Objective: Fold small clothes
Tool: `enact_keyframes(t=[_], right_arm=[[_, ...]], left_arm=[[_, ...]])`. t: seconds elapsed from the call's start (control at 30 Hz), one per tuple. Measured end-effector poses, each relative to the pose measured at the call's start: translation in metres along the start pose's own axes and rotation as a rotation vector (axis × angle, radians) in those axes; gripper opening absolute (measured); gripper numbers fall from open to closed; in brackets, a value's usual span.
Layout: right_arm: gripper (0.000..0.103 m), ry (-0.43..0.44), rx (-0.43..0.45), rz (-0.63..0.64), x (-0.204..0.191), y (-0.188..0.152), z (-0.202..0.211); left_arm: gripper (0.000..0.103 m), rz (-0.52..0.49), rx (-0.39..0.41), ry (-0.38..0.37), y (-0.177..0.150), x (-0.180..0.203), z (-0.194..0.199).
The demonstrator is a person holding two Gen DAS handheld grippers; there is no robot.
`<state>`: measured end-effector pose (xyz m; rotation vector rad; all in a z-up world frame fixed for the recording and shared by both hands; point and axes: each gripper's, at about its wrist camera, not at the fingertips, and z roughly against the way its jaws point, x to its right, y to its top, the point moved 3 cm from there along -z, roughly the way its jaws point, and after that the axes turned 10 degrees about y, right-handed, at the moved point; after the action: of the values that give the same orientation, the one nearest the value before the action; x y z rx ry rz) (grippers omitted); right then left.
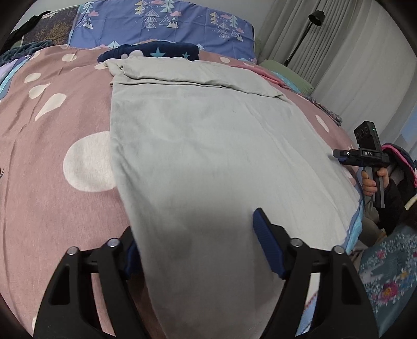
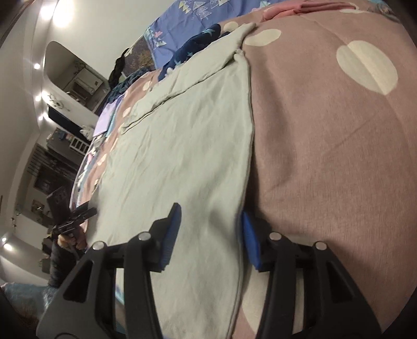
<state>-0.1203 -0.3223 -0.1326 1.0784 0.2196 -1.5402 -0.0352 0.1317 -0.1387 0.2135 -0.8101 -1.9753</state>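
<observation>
In the left wrist view, a pale grey garment [image 1: 198, 146] is being shown spread flat on a bed covered by a pink duvet [image 1: 52, 146] with white spots. The left tongs [image 1: 194, 250] are being held wide apart, straddling the garment's near corner; the left finger is partly hidden under the cloth edge, and the right blue pad [image 1: 265, 242] is lying on top of the fabric. The garment's far end is folded over, and beyond it a navy star-patterned cloth [image 1: 156, 50] and a blue tree-print pillow [image 1: 166, 23] are lying. The right tongs [image 1: 338, 155] are being seen at the garment's right edge; their opening cannot be told from here. Grey curtains [image 1: 338, 65] and a black lamp [image 1: 310, 28] are standing past the bed's right side.

In the right wrist view, the right tongs [image 2: 208, 234] are being held wide across the garment's [image 2: 177, 146] near edge, with one pad above the cloth and the other beside its hem. Open duvet [image 2: 338, 169] is lying to the right. The left tongs [image 2: 86, 215] are being seen at the garment's far side.
</observation>
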Motion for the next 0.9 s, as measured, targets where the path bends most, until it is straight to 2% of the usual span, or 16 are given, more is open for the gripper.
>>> enact_keyframes(t=[0.07,0.17,0.27,0.33,0.37,0.4,0.43,0.47,0.5,0.63,0.77,0.83,0.9], right_arm=[[0.043,0.049,-0.025,0.000,-0.002,-0.020,0.009],[0.039,0.085,-0.035,0.005,-0.008,-0.040,0.016],[0.038,0.084,-0.007,-0.007,-0.009,-0.035,0.010],[0.034,0.079,0.002,-0.017,-0.009,-0.027,0.003],[0.022,0.076,0.004,-0.015,-0.011,-0.025,0.001],[0.006,0.081,0.002,-0.023,-0.012,-0.023,-0.002],[0.006,0.094,0.003,-0.039,-0.013,-0.021,-0.003],[0.005,0.127,0.024,-0.054,-0.016,-0.018,0.000],[0.004,0.154,0.049,-0.048,-0.021,-0.014,0.007],[0.002,0.236,0.203,0.035,-0.058,0.022,0.049],[0.002,0.254,0.343,0.177,-0.112,0.056,0.097],[0.002,0.258,0.385,0.219,-0.129,0.056,0.119],[0.002,0.267,0.417,0.260,-0.147,0.043,0.140]], left_arm=[[0.054,0.008,0.000,-0.019,-0.012,-0.003,0.010],[0.039,0.042,-0.007,-0.022,-0.025,-0.009,0.020],[0.039,0.054,-0.005,-0.024,-0.023,-0.010,0.016],[0.040,0.055,0.001,-0.021,-0.018,-0.009,0.011],[0.040,0.059,0.003,-0.014,-0.016,-0.008,0.009],[0.040,0.066,0.008,-0.009,-0.014,-0.007,0.009],[0.026,0.078,0.013,0.002,-0.014,-0.007,0.010],[0.001,0.101,0.018,0.008,-0.012,-0.008,0.013],[0.001,0.130,0.030,-0.005,-0.011,-0.010,0.017],[0.001,0.166,0.220,-0.053,0.025,-0.006,0.063],[0.001,0.099,0.422,-0.078,0.075,0.021,0.123],[0.001,0.102,0.476,-0.082,0.091,0.030,0.145],[0.001,0.113,0.513,-0.095,0.093,0.040,0.169]])
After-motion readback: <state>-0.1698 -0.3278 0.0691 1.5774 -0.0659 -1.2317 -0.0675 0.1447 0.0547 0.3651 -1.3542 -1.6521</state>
